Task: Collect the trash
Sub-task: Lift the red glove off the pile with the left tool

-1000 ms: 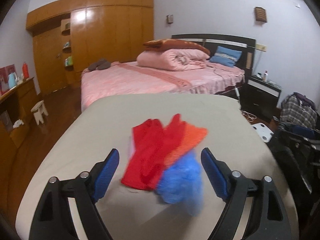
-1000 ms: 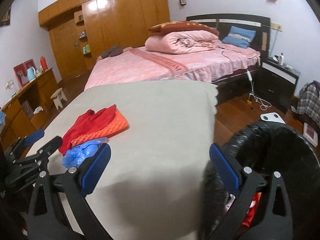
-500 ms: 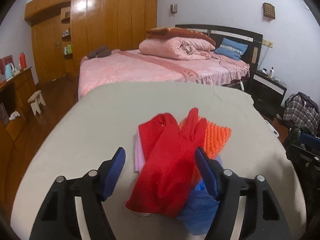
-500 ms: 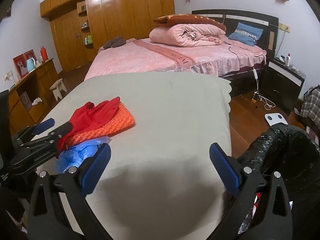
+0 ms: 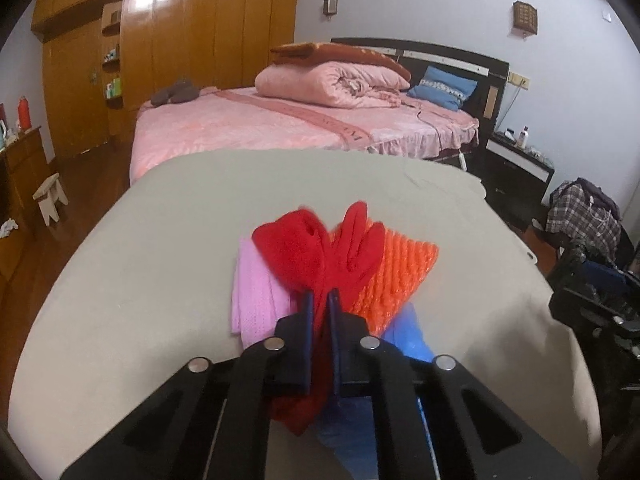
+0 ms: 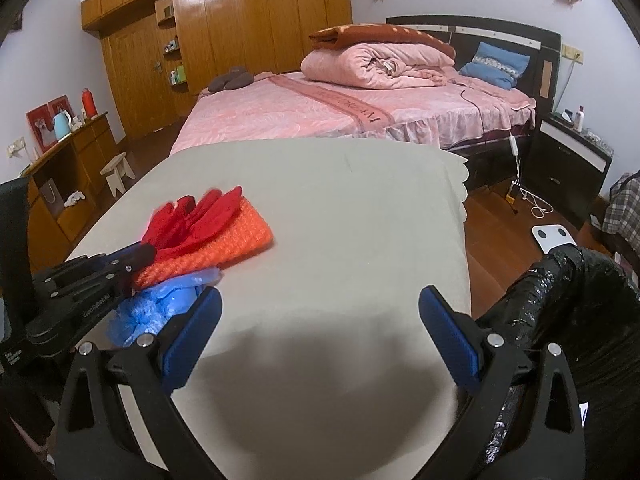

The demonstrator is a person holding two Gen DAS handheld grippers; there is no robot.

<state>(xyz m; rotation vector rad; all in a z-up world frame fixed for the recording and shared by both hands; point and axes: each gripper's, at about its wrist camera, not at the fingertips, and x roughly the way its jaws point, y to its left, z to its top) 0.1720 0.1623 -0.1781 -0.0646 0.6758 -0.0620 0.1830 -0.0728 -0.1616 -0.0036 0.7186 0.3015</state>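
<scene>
Left tongs (image 5: 319,300) clenched on the cuff end of the red glove (image 5: 340,248), pinched tight between blue pads. Glove draped atop the pile on the beige table (image 5: 160,248): over the orange knitted cloth (image 5: 396,272), beside the pink cloth (image 5: 252,296), with blue crumpled plastic (image 5: 408,336) just below the orange cloth. Right tongs (image 6: 320,320) released, pads spread wide above bare table, right of the pile. Black trash bag (image 6: 580,300) open off the table's right edge. Pink bed (image 6: 340,112) beyond the table.
</scene>
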